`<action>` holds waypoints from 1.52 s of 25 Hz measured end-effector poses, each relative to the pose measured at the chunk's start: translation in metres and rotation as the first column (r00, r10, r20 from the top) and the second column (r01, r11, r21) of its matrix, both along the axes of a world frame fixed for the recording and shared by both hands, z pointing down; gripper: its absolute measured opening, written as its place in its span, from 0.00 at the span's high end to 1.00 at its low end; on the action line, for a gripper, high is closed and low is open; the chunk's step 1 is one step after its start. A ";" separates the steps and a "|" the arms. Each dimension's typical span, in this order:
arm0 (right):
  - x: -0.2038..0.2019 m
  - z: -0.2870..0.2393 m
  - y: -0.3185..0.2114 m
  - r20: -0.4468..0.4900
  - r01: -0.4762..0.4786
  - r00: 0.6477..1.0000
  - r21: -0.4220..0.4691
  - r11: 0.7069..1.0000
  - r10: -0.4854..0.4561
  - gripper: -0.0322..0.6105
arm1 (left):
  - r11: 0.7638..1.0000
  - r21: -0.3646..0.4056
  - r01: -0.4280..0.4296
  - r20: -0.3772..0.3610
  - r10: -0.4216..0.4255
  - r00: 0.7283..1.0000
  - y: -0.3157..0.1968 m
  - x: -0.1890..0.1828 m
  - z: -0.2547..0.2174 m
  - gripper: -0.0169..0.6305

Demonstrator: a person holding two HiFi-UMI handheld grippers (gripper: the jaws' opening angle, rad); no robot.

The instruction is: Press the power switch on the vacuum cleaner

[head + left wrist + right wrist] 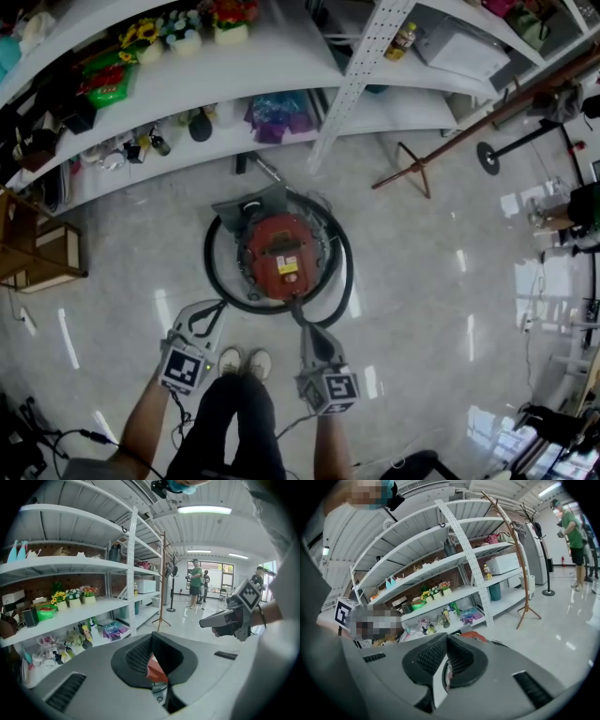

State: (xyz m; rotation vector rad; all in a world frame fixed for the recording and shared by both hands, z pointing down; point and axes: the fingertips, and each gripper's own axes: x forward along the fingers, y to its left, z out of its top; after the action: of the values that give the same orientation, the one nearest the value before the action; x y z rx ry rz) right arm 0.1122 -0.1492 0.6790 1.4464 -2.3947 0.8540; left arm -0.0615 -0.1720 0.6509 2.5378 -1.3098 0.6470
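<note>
Head view: red vacuum cleaner (281, 253) on floor (422, 309) just ahead of the shoes (246, 361), hose (216, 272) looped round it; right gripper (304, 322) at its near edge, left gripper (210, 311) beside the hose; switch not made out. Left gripper view: fingers (138, 656) pressed together at tips, nothing btwn. Right gripper view: same, closed & empty, so I'd keep them shut, locate the switch (likely on top), then press straight down w/ the right one; angled push could slip off.
</note>
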 end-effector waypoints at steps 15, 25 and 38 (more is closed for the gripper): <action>-0.001 0.062 -0.018 0.003 0.022 1.000 -0.022 1.000 -0.022 0.94 | 0.999 -0.049 0.002 0.010 -0.001 1.000 -0.005 0.003 0.070 0.96; 0.000 0.109 -0.020 -0.005 0.041 0.999 -0.047 0.998 -0.042 0.94 | 0.996 -0.089 0.003 0.015 -0.002 1.000 -0.001 0.003 0.116 0.96; -0.002 0.151 -0.029 -0.024 0.064 0.998 -0.084 0.994 -0.066 0.94 | 0.993 -0.117 0.006 -0.003 -0.006 1.000 0.004 0.008 0.143 0.96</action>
State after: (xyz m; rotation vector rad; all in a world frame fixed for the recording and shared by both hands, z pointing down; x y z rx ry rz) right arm 0.1105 -0.1782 0.8303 1.3330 -2.3435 0.9015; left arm -0.0539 -0.1681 0.7940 2.4396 -1.2399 0.6962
